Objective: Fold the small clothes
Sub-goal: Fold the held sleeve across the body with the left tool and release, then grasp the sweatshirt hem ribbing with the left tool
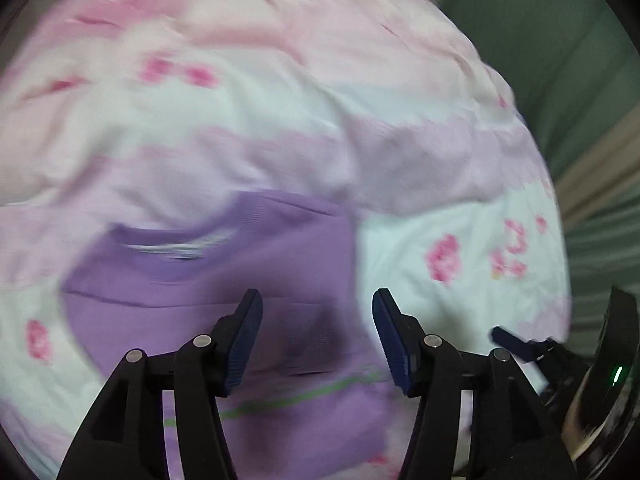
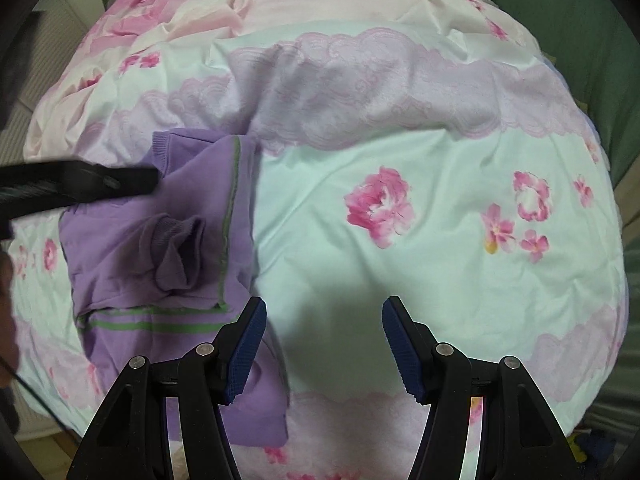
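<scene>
A small purple shirt (image 2: 168, 248) with green stripes lies partly folded on the flowered bedcover (image 2: 400, 160), one sleeve bunched on top. In the left wrist view the shirt (image 1: 208, 280) is blurred, its collar toward the far side. My left gripper (image 1: 318, 314) is open and empty just above the shirt; it shows in the right wrist view (image 2: 80, 184) as a dark bar over the shirt's upper left. My right gripper (image 2: 323, 320) is open and empty over the cover at the shirt's right edge. It also shows in the left wrist view (image 1: 520, 344) at the lower right.
The pink, white and mint bedcover is wrinkled and fills both views. A green wall or curtain (image 2: 580, 40) lies beyond the bed's right edge. Pale flooring (image 2: 48, 60) shows past the left edge.
</scene>
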Demonstrator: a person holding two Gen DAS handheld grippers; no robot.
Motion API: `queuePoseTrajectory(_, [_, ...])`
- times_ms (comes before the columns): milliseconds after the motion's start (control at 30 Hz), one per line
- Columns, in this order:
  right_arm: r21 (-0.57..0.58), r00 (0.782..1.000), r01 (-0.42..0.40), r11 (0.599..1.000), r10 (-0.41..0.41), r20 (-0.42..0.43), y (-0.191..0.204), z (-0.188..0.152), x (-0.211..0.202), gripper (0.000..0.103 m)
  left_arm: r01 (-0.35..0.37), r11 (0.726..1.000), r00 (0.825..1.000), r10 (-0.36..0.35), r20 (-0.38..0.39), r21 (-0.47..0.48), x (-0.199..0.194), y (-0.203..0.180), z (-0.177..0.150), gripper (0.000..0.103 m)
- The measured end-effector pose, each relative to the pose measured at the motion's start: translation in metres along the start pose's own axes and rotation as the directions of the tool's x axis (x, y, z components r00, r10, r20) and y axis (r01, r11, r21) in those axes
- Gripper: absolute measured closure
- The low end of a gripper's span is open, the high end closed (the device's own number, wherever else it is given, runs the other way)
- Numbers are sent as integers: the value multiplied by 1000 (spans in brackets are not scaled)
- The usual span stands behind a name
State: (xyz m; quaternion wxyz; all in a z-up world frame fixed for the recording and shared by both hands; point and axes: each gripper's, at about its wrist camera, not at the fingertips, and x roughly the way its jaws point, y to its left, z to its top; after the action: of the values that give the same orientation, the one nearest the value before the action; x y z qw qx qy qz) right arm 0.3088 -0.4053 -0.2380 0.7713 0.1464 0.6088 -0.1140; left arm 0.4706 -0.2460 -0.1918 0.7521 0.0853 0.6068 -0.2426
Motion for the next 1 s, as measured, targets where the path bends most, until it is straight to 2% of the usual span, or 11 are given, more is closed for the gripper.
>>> queuePoseTrajectory(100, [-25,998,-66,998,66,1,13,5,4,41,-127,992,992,127,15,-19,-11,39,-26,46])
queuePoseTrajectory(167, [-56,994,-105,993,106,6,27,8,7,41,-162,986,987,163,6,-45,-12,62,-45,46])
queuePoseTrajectory(367, [-156,977,-211,965,215,3,81,15,32,42,-217,965,976,211,-55,-147,6,114,-89,46])
queuePoseTrajectory(467, [-179,972,-234,956,232,-33,98,18,50,45,-205,957,978,189,-94,-206,17,134,-103,46])
queuePoseTrajectory(600, [-169,975,-218,961,207,-81,112,22,70,49,-230,951,972,212,-106,-208,24,148,-112,46])
queuePoseTrajectory(667, [-164,980,-182,969,166,-106,117,24,81,64,-236,952,970,217,-110,-197,26,150,-114,46])
queuePoseTrajectory(733, [-147,975,-199,969,180,-132,117,24,87,89,-239,953,969,221,-109,-187,26,152,-116,46])
queuePoseTrajectory(867, [-179,977,-208,962,195,-89,113,19,69,94,-236,954,970,221,-99,-187,27,154,-120,46])
queuePoseTrajectory(1000, [-196,986,-165,967,157,-56,98,13,54,95,-233,951,971,218,-96,-201,27,156,-124,46])
